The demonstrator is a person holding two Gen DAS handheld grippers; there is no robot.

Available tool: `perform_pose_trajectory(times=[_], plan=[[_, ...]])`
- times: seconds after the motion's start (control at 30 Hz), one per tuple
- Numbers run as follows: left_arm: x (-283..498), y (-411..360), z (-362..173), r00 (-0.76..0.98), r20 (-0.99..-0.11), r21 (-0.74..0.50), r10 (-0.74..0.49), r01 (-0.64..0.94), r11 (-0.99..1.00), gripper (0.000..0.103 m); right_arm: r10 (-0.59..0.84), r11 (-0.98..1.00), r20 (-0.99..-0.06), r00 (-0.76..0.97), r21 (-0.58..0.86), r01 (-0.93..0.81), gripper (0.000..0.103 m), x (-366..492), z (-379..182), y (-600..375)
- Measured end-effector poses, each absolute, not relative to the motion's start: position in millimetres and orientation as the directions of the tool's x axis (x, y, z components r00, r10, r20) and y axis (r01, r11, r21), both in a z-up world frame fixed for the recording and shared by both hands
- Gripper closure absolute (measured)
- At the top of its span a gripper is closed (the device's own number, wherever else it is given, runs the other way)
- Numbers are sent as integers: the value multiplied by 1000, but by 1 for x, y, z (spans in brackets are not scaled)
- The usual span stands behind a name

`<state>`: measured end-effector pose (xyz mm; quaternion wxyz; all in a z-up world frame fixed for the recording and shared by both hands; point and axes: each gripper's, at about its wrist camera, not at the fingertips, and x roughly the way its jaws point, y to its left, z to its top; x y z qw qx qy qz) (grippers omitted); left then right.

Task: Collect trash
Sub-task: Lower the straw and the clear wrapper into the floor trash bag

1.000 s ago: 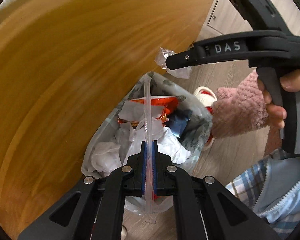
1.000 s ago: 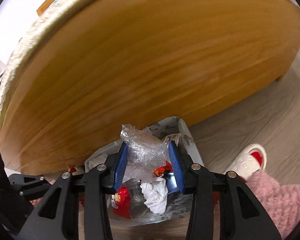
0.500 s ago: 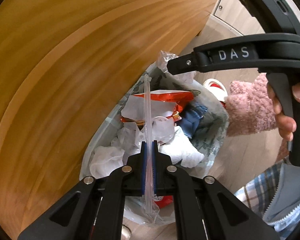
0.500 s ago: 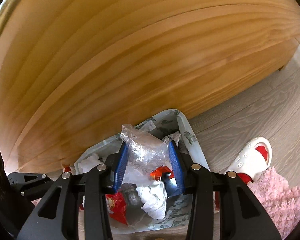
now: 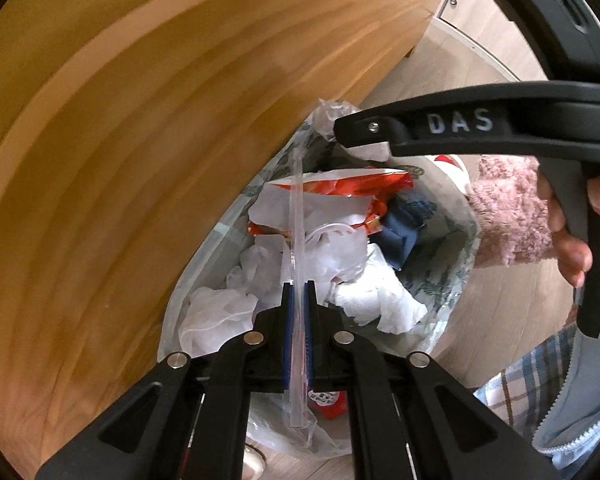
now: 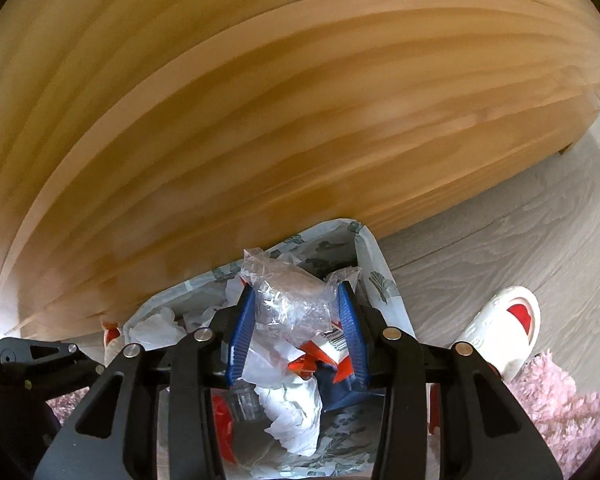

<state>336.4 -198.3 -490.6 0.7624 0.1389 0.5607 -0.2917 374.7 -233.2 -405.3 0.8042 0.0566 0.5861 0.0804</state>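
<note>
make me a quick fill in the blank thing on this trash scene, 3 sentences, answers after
1. The left gripper is shut on a clear plastic ____.
2. The right gripper is shut on a crumpled clear plastic ____.
3. Both grippers are above the trash bag, which stands on the floor against a ____ panel.

Missing words: straw; wrapper; wooden

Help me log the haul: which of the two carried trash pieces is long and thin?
The clear plastic straw, pinched upright in the left hand-held gripper. The right hand-held gripper holds a crumpled clear wrapper, bulky and shapeless.
</note>
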Motion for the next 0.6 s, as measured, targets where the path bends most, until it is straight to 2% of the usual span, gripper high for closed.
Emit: perform_pose_trajectory(times=[0.53,0.6], plan=[[333,-191,-516,199,-955,-73,-221,564,822,96,156,986,-939,307,130,-102,62,355,-409,-223],[335,-195,-518,197,-956,-72,-217,558,827,88,154,987,-940,305,129,-99,62,353,-408,-221]])
